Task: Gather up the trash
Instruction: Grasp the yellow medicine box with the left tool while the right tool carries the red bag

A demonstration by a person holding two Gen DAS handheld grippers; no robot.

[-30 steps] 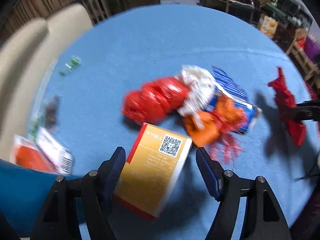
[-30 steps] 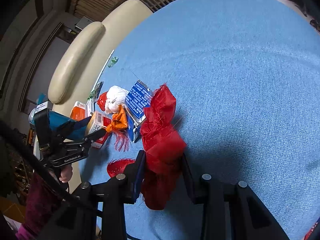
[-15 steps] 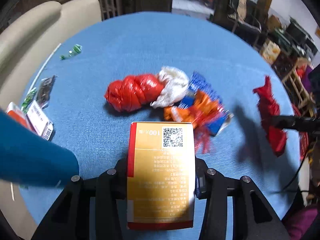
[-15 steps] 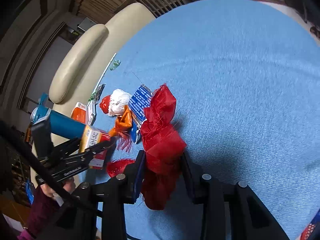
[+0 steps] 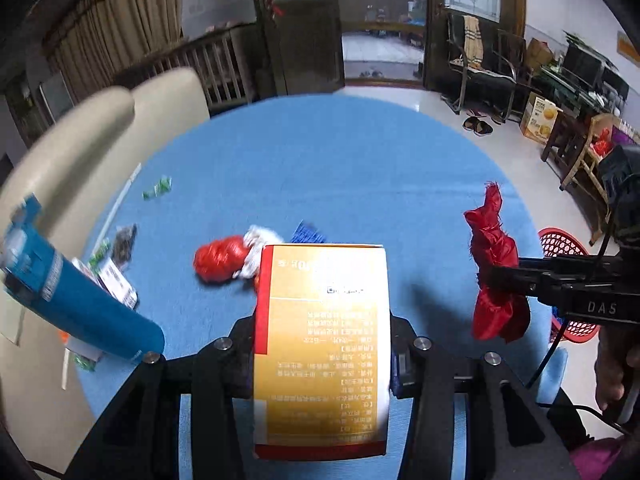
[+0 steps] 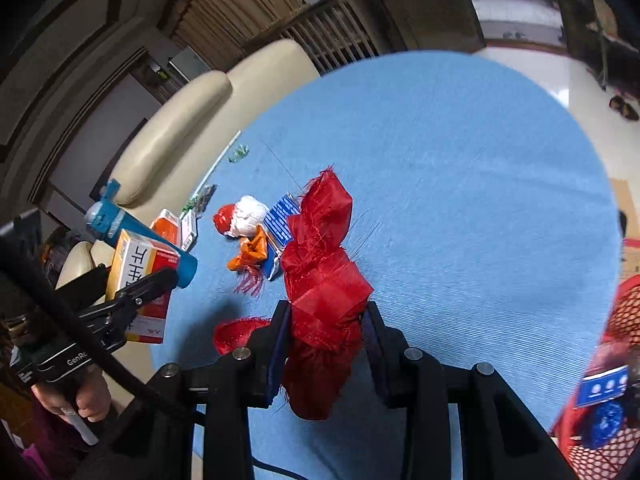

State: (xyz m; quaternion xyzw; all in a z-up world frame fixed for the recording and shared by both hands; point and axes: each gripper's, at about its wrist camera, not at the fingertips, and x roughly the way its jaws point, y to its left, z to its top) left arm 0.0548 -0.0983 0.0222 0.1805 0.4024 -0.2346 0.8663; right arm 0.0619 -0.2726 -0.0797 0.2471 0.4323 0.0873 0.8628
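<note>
My left gripper is shut on a yellow carton with red edges and holds it above the blue round table. The right wrist view shows this carton at the left in the left gripper. My right gripper is shut on a crumpled red wad, lifted off the cloth; the left wrist view shows this wad at the right. On the table remains a pile: a red bag, a white wad, a blue packet, an orange wrapper.
A red mesh basket stands beyond the table's right edge, with blue-white packets inside. A blue bottle and small packets lie at the left edge. A red tinsel scrap lies near me. Cream chairs flank the left.
My left gripper closed on the yellow carton and lifted it off the table. The right gripper rose with the red wad still in it; both views now take in more of the room.
</note>
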